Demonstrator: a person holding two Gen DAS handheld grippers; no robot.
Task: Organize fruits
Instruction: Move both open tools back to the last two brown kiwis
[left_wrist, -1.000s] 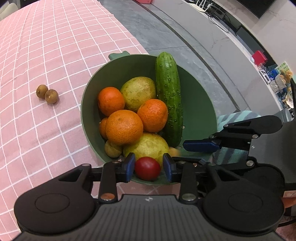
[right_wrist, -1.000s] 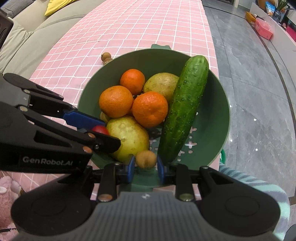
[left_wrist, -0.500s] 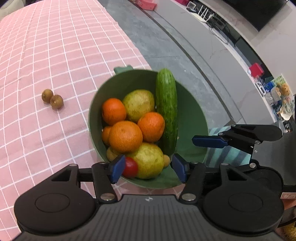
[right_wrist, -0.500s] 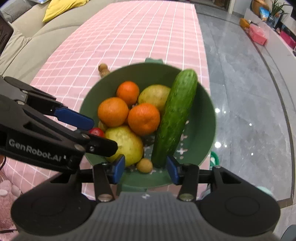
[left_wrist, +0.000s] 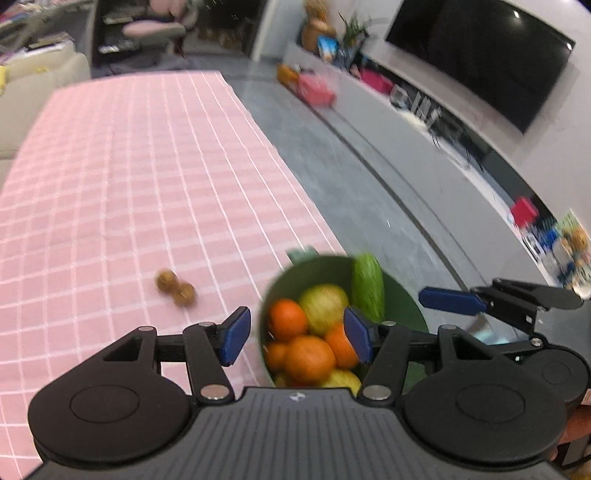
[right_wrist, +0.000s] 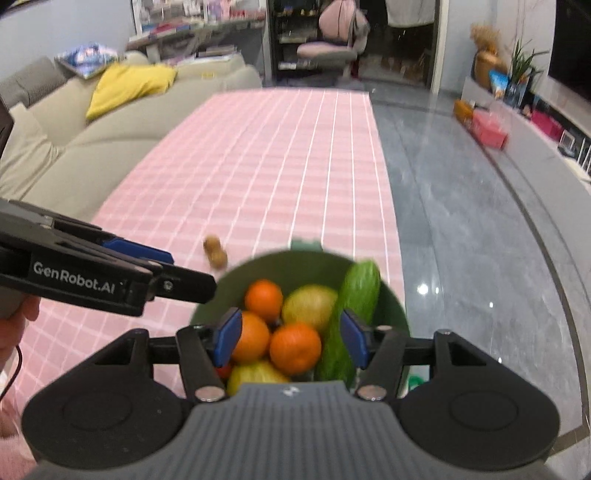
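A green bowl (left_wrist: 402, 295) (right_wrist: 291, 264) sits at the table's near right edge. It holds oranges (left_wrist: 308, 358) (right_wrist: 295, 347), yellow-green pears (left_wrist: 323, 304) (right_wrist: 308, 306) and a cucumber (left_wrist: 367, 288) (right_wrist: 360, 288). A bit of red tomato (right_wrist: 224, 370) shows low in the bowl. My left gripper (left_wrist: 295, 338) is open and empty, above and behind the bowl. My right gripper (right_wrist: 290, 339) is open and empty, also raised over the bowl. Two small brown fruits (left_wrist: 175, 288) (right_wrist: 215, 251) lie on the pink checked cloth left of the bowl.
The pink checked tablecloth (left_wrist: 122, 177) (right_wrist: 280, 162) stretches away ahead. A beige sofa (right_wrist: 92, 122) runs along its left side. Grey floor (right_wrist: 461, 240) drops off right of the table edge. Each gripper shows in the other's view, the right one (left_wrist: 495, 299) and the left one (right_wrist: 92, 273).
Both grippers let go of their fruit into the bowl, the tomato and a small brown fruit. They opened wide, then lifted and tilted up, so the bowl now sits low in both views.
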